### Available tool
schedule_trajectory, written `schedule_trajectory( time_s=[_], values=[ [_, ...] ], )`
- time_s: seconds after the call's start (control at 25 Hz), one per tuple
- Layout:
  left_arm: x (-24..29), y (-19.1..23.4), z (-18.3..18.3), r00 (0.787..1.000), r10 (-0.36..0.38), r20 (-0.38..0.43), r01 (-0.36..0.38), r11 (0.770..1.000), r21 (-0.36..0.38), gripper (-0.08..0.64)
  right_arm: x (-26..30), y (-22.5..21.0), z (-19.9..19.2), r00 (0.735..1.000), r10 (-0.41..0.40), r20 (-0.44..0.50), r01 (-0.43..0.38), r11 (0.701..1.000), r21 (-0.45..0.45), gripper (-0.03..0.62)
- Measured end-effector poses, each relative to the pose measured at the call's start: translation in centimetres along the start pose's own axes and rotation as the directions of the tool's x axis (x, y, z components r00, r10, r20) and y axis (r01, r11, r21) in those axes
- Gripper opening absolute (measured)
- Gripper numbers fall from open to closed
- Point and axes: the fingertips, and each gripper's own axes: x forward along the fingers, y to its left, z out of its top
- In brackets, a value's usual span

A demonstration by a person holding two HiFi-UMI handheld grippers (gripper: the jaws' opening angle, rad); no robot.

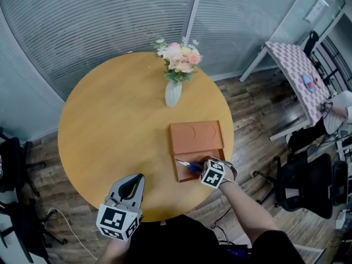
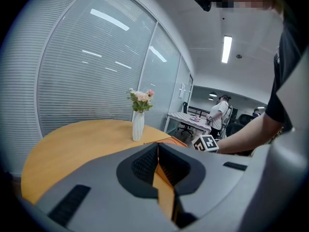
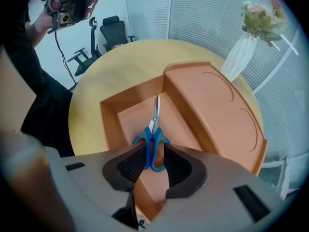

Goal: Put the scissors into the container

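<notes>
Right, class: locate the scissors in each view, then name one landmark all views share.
Head view: scissors in the orange container's open compartment, at the right gripper.
Left gripper view: not in it.
Right gripper view: scissors at centre, handles between the jaws.
Shared landmark: the white flower vase.

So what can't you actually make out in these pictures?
- Scissors, head view: mostly hidden behind the right tool's marker cube.
- Scissors' handles, right gripper view: sides covered by the tool's jaws; whether the blades touch the container floor is unclear.
- Container's near end, right gripper view: cut off by the tool body.
</notes>
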Motion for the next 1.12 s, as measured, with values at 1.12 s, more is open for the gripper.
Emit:
schedule_trajectory(
  time_s=[1.12],
  values=[
    [-2.6, -3.4, 10.4, 0.947, -0.28, 0.159, 0.245, 0.947, 0.209, 0.014, -29.7, 5.0, 10.5, 0.463, -0.564, 0.684, 0.126, 0.806, 0.579, 0.038]
  ],
)
